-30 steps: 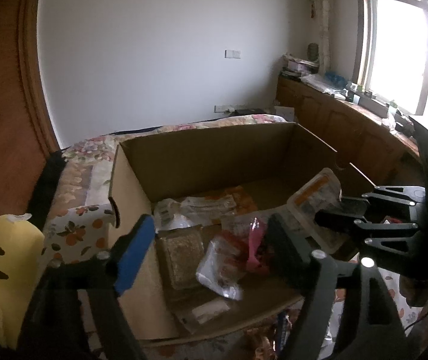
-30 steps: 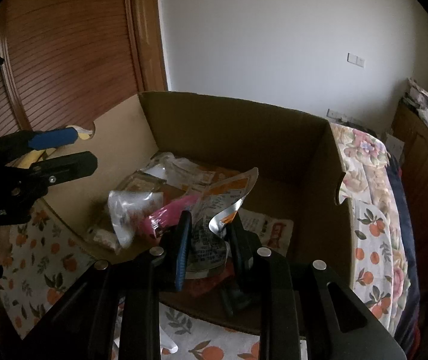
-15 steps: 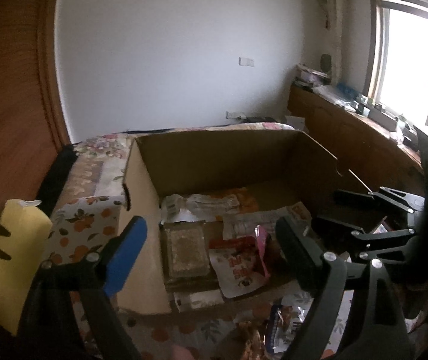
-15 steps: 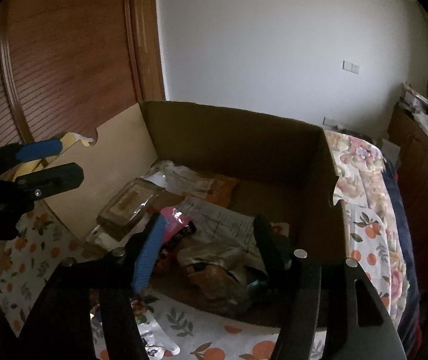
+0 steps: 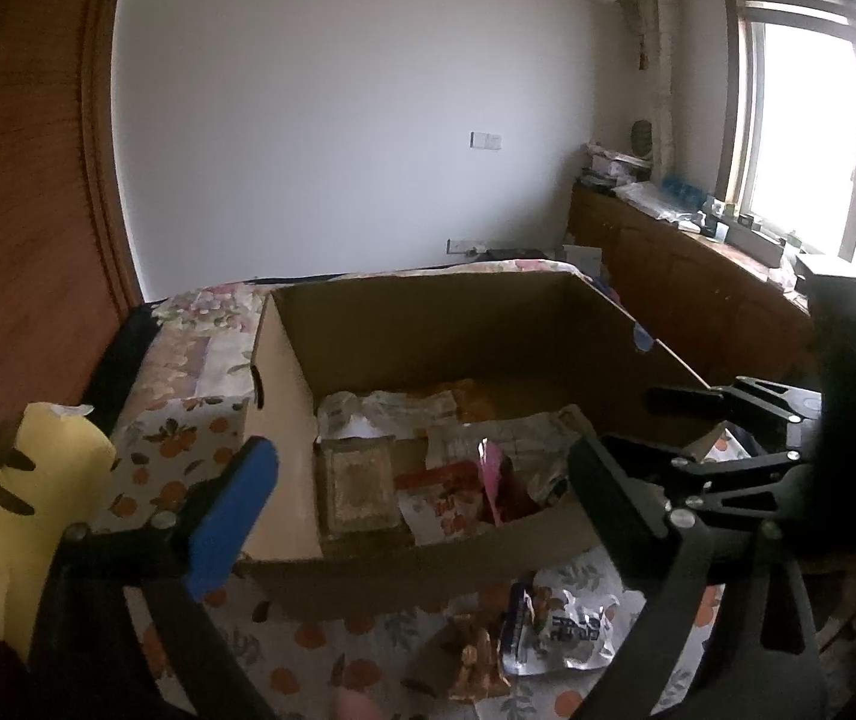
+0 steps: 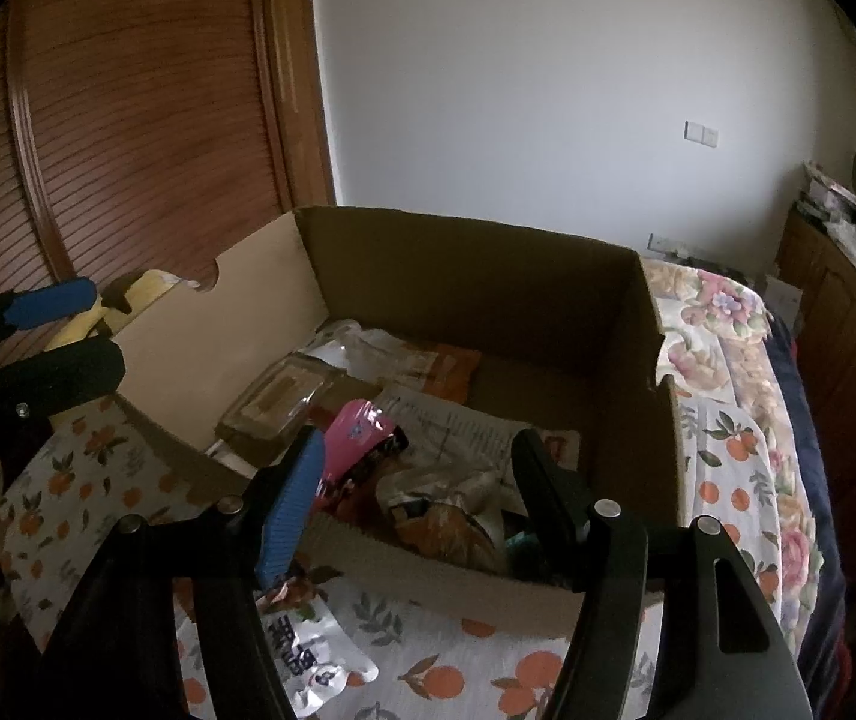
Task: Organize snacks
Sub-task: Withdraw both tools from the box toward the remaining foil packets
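Observation:
An open cardboard box (image 5: 428,564) (image 6: 487,252) stands on the orange-print cloth and holds several snack packets, among them a clear brown packet (image 5: 359,489) (image 6: 275,399) and a pink packet (image 5: 490,468) (image 6: 359,435). My left gripper (image 5: 422,480) is open and empty over the box's near wall. My right gripper (image 6: 419,480) is open and empty above a crumpled orange packet (image 6: 445,510). A silver packet (image 5: 565,618) (image 6: 308,654) and a golden-brown snack (image 5: 475,654) lie on the cloth in front of the box.
A yellow plush toy (image 5: 20,516) (image 6: 122,306) sits left of the box against the wooden panel (image 6: 128,120). The floral bedding (image 6: 721,360) runs along the right. A wooden counter (image 5: 697,276) under the window is cluttered. The right gripper shows in the left wrist view (image 5: 727,426).
My right gripper opened and let its silver-orange packet fall into the box, then pulled back. My left gripper also drew back and up; the loose packets in front came into view.

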Demonstrator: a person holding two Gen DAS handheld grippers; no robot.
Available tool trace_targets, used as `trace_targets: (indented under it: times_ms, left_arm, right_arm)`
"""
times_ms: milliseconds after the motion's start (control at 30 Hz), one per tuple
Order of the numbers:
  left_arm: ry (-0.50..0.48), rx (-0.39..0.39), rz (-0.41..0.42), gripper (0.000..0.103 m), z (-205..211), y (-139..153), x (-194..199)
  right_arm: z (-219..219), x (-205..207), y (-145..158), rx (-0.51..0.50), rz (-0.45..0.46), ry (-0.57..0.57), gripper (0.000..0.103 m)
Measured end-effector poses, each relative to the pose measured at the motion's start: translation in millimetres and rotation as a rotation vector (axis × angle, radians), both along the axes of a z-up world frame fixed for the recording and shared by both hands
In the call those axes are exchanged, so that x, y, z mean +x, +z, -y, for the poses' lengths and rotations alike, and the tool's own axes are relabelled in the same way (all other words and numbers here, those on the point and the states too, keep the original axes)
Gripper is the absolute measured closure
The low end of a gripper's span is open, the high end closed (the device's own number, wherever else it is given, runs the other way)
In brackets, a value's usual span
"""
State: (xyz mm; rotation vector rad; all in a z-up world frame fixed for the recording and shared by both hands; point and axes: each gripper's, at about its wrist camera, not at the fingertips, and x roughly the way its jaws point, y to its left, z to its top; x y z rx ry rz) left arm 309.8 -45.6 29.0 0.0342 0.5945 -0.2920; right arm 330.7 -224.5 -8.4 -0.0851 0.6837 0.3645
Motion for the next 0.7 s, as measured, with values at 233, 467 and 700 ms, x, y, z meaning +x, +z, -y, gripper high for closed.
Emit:
trace_targets:
  times_ms: [233,467,700]
  left_arm:
    - [0.014,0.028,0.017,0.0,0.2,7.3,-16.6]
    - [0.011,0.006,0.031,0.0,-2.9,19.4,-38.4]
    - [0.013,0.006,0.071,0.0,-4.2,38.8,-65.4]
  right_arm:
    - [3.1,-14.6,7.8,-0.002,0.008,-0.006,0.037]
    - [6.0,-33.7,23.1,-0.003,0.026,-0.011,0.037]
    - [7.1,-59.2,40.2,-0.003,0.048,-0.01,0.036]
